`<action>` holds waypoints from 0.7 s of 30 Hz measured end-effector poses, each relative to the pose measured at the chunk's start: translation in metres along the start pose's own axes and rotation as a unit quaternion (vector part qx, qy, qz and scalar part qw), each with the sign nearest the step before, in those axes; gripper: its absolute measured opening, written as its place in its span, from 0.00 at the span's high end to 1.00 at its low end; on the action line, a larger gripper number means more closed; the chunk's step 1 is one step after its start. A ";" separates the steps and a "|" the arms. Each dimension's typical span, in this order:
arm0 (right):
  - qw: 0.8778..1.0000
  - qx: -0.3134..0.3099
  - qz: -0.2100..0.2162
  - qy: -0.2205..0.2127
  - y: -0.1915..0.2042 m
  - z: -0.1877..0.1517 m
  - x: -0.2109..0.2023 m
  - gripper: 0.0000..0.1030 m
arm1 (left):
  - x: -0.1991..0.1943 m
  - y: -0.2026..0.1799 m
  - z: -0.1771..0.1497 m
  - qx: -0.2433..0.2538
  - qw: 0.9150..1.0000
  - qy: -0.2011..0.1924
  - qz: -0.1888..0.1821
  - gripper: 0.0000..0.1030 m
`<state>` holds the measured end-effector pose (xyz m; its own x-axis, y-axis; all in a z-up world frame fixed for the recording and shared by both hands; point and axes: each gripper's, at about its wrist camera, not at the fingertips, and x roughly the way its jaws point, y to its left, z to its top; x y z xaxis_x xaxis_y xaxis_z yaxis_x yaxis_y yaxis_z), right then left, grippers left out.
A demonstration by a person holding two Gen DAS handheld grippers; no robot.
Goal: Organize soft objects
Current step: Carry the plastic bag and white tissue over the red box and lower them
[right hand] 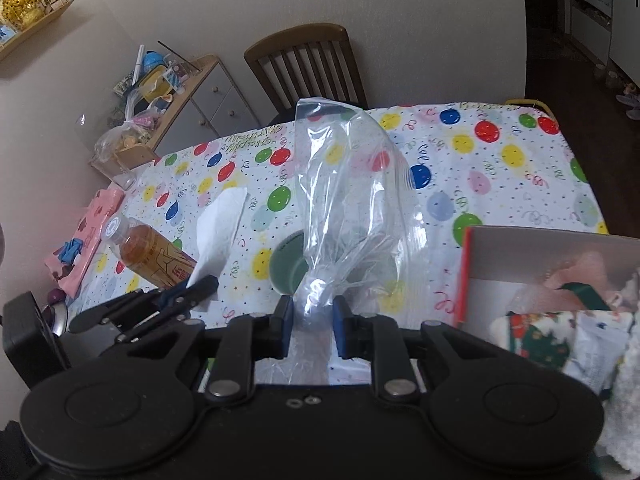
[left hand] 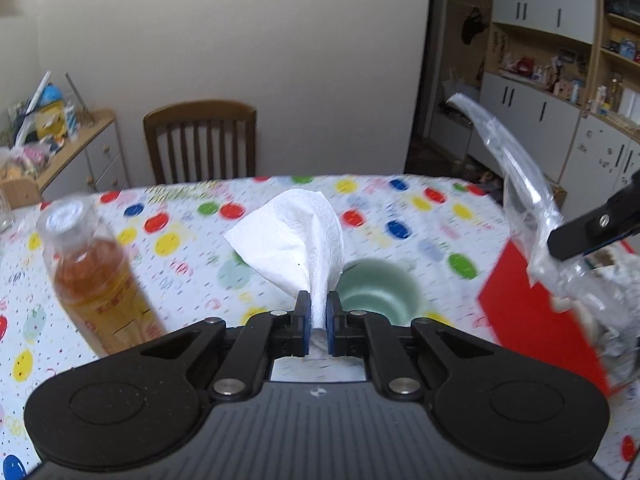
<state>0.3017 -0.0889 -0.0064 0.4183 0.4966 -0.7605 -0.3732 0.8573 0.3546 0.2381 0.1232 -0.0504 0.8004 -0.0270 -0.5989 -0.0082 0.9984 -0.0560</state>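
At far left on the counter [left hand: 400, 216], a tea bottle [left hand: 100, 276] stands beside my left tool [left hand: 318, 312], clenched on a white tissue [left hand: 296, 236] held above a green cup [left hand: 376, 292]. Rightward, my right tool [right hand: 312, 320] pinches a clear plastic bag [right hand: 352, 196] near a red box [left hand: 532, 292]. I judge two risks: the thin tissue tearing, and the slick bag slipping or snagging the cup.

Soft, embossed white paper tissue [left hand: 294, 236]; glossy, crinkled clear plastic bag [right hand: 352, 200]; matt black plastic gripper [left hand: 318, 312] with shiny metal pivots; glazed ceramic cup [left hand: 374, 294]; varnished wooden chair [left hand: 200, 140].
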 end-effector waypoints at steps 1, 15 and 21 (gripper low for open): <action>1.000 0.000 0.001 -0.003 -0.006 -0.002 -0.007 0.81 | -0.007 -0.007 0.003 0.002 1.000 -0.004 -0.003 0.92; 0.998 0.027 -0.018 -0.049 -0.107 -0.034 -0.092 0.81 | -0.048 -0.142 0.026 0.053 0.996 -0.035 -0.060 0.92; 0.996 0.053 -0.034 -0.059 -0.153 -0.052 -0.120 0.81 | -0.052 -0.200 0.028 0.086 0.992 -0.035 -0.088 0.92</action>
<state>0.2656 -0.2870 0.0024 0.5367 0.4437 -0.7177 -0.2536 0.8961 0.3644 0.2151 -0.0737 0.0140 0.8202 -0.2048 -0.5342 0.2334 0.9723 -0.0144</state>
